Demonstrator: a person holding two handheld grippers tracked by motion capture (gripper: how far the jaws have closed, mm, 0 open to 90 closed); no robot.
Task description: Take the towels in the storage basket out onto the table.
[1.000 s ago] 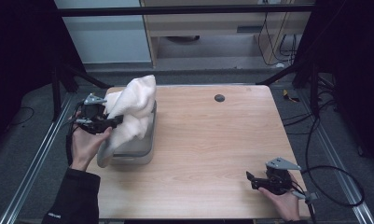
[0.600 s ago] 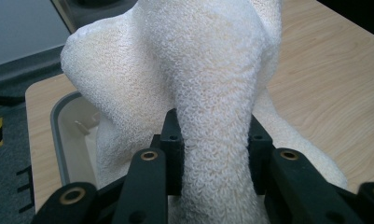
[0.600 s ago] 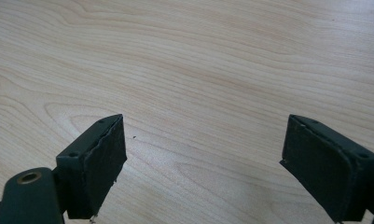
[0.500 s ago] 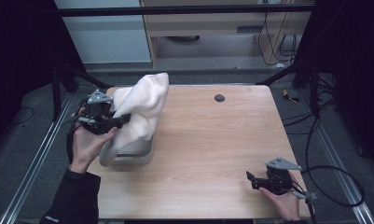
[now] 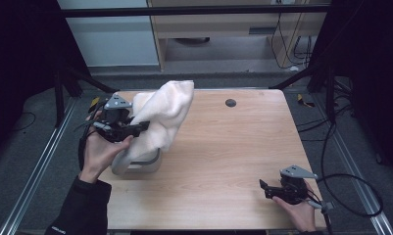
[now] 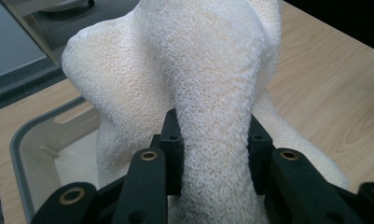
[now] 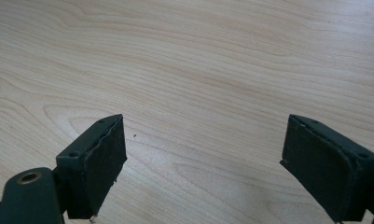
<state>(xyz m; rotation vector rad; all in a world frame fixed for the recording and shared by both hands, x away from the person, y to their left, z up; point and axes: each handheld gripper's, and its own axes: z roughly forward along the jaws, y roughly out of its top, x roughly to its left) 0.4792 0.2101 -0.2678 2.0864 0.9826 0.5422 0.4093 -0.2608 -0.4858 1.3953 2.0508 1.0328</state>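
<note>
So the left gripper [image 5: 137, 128] has its jaws clamped tight on a thick fold of the white towel [image 5: 162, 115], holding it up over the grey bin [image 5: 135, 164] near the table's [image 5: 233, 147] left edge. The towel bunches up tall, its lower end draping down into the bin. The right gripper [image 5: 263, 187] sits low by the table's front right corner, jaws spread wide with just bare wood between them. There's a small dark round spot [image 5: 230, 103] near the back edge.
</note>
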